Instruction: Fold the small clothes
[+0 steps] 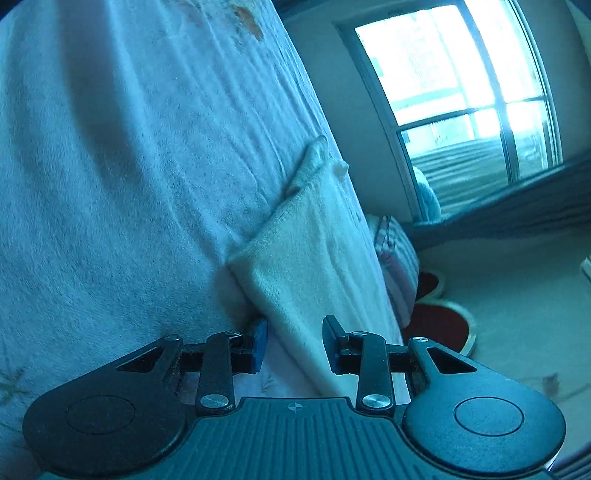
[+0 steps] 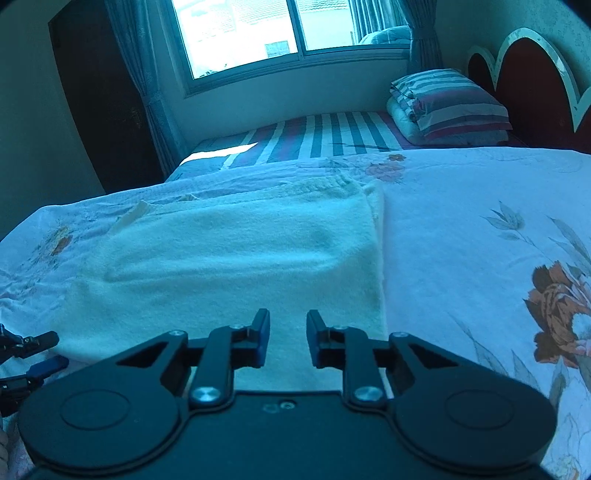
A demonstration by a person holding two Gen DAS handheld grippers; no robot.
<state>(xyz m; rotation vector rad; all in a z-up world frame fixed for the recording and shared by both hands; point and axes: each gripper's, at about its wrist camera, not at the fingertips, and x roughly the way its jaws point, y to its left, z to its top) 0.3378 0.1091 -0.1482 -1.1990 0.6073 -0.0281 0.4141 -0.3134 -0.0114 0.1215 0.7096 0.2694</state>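
Observation:
A cream, fuzzy garment lies folded flat into a rectangle on the floral bed sheet. My right gripper hovers over its near edge, jaws a little apart, nothing pinched between the pads. My left gripper shows at the far left by the garment's near left corner, fingers apart. In the left wrist view, which is strongly rolled, the garment runs down between the fingers of my left gripper. The left pad stands clear of the cloth, with sheet showing in the gap.
A striped folded quilt sits at the bed's head by a red scalloped headboard. Bare striped mattress runs to the window. A dark wardrobe stands left, and a curtain hangs beside it.

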